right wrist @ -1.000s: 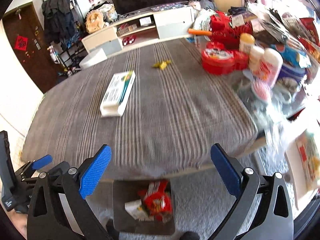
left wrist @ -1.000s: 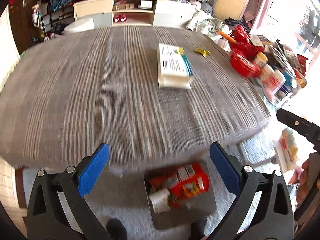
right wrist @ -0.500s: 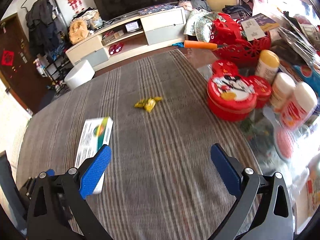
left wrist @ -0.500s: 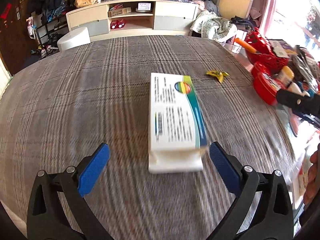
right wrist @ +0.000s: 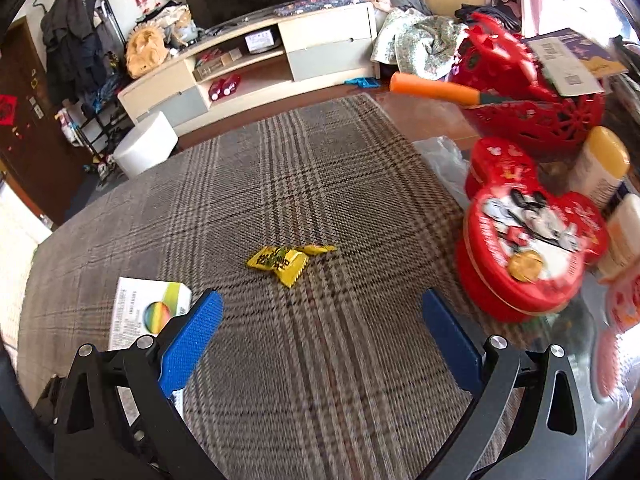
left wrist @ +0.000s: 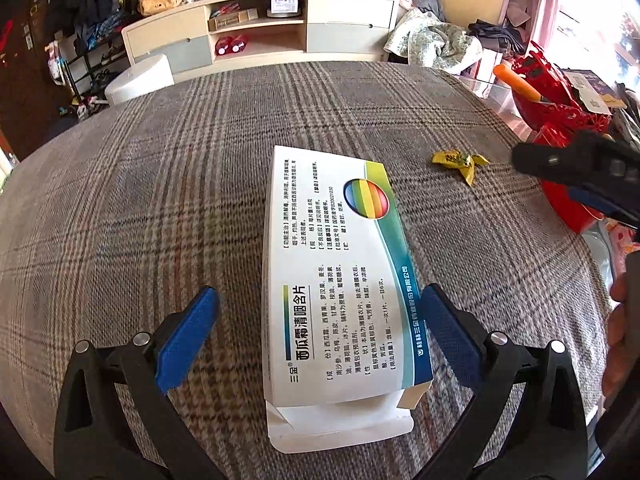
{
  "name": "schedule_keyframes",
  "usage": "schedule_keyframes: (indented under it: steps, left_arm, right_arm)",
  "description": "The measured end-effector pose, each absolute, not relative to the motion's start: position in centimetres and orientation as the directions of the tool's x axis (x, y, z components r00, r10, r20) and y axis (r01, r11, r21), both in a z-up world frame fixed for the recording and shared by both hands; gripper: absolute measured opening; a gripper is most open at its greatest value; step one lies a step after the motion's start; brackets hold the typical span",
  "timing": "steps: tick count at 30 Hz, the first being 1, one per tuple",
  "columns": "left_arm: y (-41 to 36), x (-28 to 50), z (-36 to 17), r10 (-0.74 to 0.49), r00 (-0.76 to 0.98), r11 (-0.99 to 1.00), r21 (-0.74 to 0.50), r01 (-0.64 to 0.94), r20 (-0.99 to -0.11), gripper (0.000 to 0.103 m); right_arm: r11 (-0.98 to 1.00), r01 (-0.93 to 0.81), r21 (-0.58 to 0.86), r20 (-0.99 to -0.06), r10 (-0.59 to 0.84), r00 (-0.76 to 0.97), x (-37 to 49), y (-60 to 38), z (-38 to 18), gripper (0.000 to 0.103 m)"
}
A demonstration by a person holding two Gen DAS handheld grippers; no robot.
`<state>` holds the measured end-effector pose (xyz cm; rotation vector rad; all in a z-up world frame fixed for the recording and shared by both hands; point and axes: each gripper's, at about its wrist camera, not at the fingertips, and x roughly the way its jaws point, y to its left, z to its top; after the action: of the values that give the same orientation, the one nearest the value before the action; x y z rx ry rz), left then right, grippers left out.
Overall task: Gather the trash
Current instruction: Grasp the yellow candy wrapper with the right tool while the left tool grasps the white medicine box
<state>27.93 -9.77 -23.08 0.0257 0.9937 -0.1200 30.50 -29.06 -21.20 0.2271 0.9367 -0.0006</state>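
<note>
Straddling the white medicine box [left wrist: 340, 300] that lies flat on the plaid-covered table [left wrist: 140, 208], the left gripper [left wrist: 316, 320] has its blue pads spread wide, the right pad at the box's edge, the left pad apart. The right gripper [right wrist: 320, 328], equally spread and empty, points at the yellow candy wrapper [right wrist: 286, 260] just ahead. Both grasps look in approach; next, each gripper needs to advance, close and lift.

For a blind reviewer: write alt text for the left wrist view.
The open left gripper straddles a white medicine box lying flat on a plaid tablecloth, blue pads on either side. A yellow wrapper lies beyond it, near the right gripper.
</note>
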Motion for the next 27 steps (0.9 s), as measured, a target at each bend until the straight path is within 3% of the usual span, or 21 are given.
schedule_keyframes:
  steps: [5, 10, 19, 21, 24, 27]
  left_arm:
    - [-9.4, 28.2, -22.0, -0.040, 0.616, 0.997, 0.008, 0.075, -0.787, 0.095]
    - [-9.2, 29.1, -22.4, -0.045, 0.581, 0.998, -0.007, 0.068, -0.813, 0.095]
    - [-9.3, 30.1, -23.3, -0.097, 0.553, 0.995, -0.064, 0.080, -0.828, 0.096]
    - [-9.5, 30.2, -23.4, -0.095, 0.549, 0.995, -0.060, 0.081, -0.831, 0.096]
    - [-10.1, 30.3, -23.6, -0.106, 0.538, 0.993, -0.064, 0.097, -0.836, 0.095]
    - [-10.7, 30.2, -24.2, -0.100, 0.526, 0.993, -0.049, 0.109, -0.845, 0.095]
  right_arm:
    - [0.976, 0.087, 0.198, -0.804, 0.111, 0.584, 32.8, -28.1, -22.7, 0.100]
    - [0.978, 0.056, 0.201, -0.809, 0.133, 0.573, 34.0, -26.8, -23.5, 0.094]
    - [0.983, 0.024, 0.182, -0.819, 0.139, 0.557, 34.7, -25.1, -24.6, 0.059]
    - [0.985, 0.035, 0.172, -0.818, 0.123, 0.562, 34.8, -25.2, -24.6, 0.037]
    - [0.989, 0.039, 0.142, -0.821, 0.096, 0.563, 34.5, -25.9, -24.6, 0.019]
    - [0.986, 0.043, 0.162, -0.817, 0.110, 0.566, 34.3, -26.7, -24.6, 0.012]
